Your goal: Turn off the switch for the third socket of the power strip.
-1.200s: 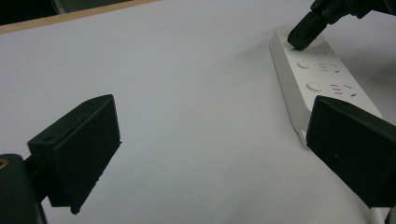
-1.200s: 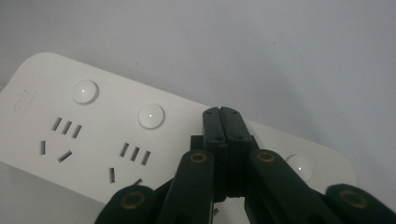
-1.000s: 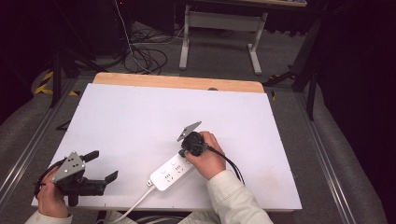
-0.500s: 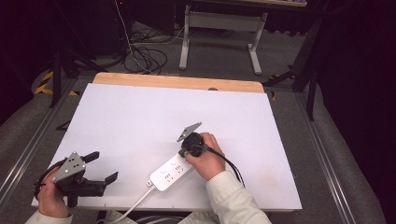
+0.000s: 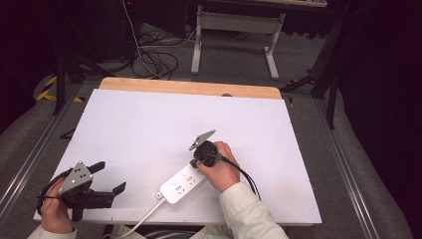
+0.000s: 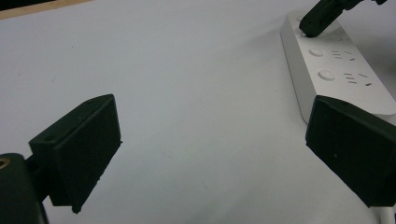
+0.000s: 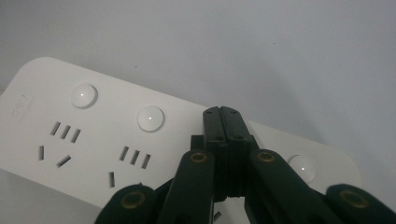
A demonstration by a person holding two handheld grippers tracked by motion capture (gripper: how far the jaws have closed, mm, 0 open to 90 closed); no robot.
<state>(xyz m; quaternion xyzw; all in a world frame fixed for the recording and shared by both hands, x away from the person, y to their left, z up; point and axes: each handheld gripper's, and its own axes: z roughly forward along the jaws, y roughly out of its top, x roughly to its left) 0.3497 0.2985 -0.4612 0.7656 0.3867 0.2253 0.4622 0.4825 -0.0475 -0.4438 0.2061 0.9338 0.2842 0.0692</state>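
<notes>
Right gripper view: matte black right hand-held gripper (image 7: 227,114), jaws together, on glossy white rounded power strip (image 7: 93,140)

Pale cream sleeve (image 5: 251,214), black grippers with brass-ringed screws, grey three-cornered plates, trailing black cables.
</notes>
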